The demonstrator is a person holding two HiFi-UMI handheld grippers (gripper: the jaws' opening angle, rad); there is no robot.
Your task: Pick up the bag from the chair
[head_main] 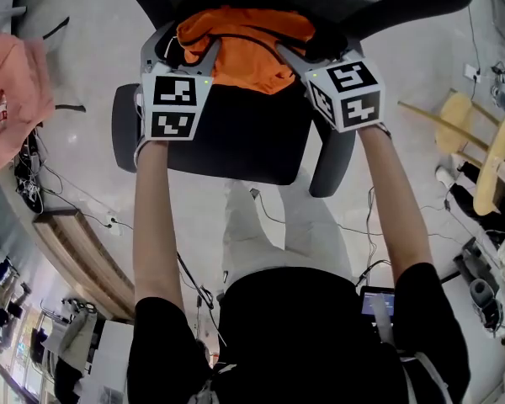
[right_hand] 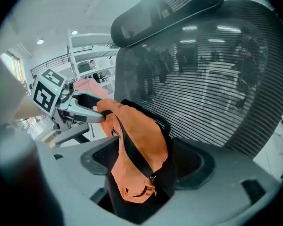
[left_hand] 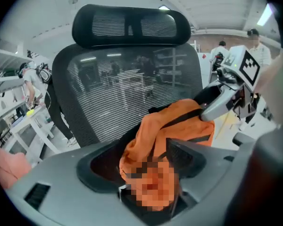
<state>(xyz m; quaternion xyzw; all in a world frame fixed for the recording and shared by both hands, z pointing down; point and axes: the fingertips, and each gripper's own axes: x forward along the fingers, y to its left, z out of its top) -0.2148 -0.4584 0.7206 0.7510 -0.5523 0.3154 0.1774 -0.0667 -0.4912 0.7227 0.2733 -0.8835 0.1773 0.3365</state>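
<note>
One bag (head_main: 248, 53) lies on one chair (head_main: 236, 137). Left tongs (left_hand: 144, 161) and right tongs (right_hand: 148, 161) are spread wide around it, hiding its ends.

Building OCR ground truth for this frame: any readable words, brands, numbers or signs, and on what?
No readable text anywhere.
Left marker cube: black-and-white square patterns, no letters or digits.
Right marker cube: the same.
Orange bag: no print shows.
Small screen at the person's waist: lit, too small to read.
</note>
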